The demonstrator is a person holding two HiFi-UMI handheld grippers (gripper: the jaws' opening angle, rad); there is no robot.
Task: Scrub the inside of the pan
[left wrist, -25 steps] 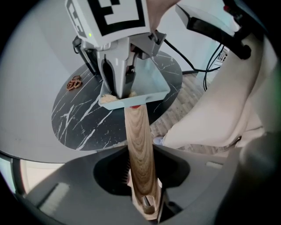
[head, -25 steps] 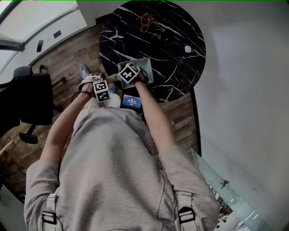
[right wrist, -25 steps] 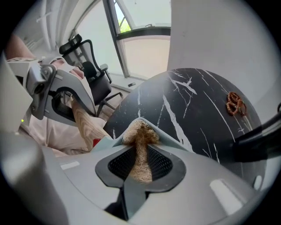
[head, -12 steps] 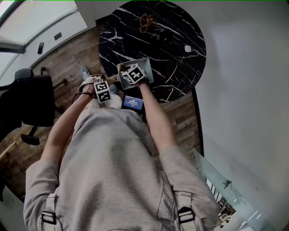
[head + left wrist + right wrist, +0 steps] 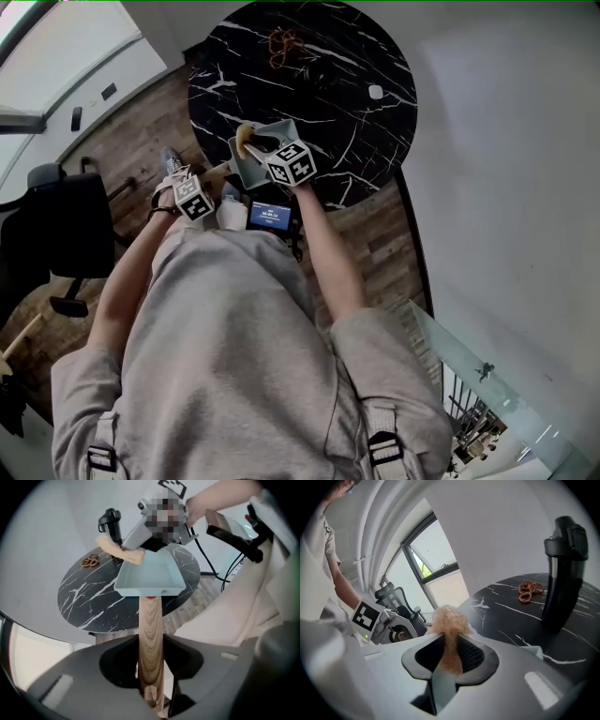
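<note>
A pale blue square pan [image 5: 265, 159] [image 5: 147, 576] lies at the near edge of the round black marble table [image 5: 328, 66]. Its wooden handle [image 5: 151, 630] runs back between the jaws of my left gripper [image 5: 151, 644] [image 5: 200, 187], which is shut on it; those jaws have just been opening a little. My right gripper [image 5: 449, 641] [image 5: 267, 155] hangs above the pan's far rim. It is shut on a tan mesh scrubber [image 5: 448, 623] [image 5: 245, 140] [image 5: 123, 551], lifted off the pan. Its jaws have also just been opening slightly, the scrubber still pinched.
A black flask [image 5: 562, 569] [image 5: 108, 523] stands on the table's far side beside a brown pretzel-shaped thing [image 5: 281, 39] [image 5: 528, 591]. A small white object [image 5: 376, 92] lies at the table's right. An office chair [image 5: 66, 216] stands on the wooden floor at left.
My right gripper has risen out of the pan and turned, so the scrubber now shows at the pan's far rim. The left gripper has rolled a little but stayed in place.
</note>
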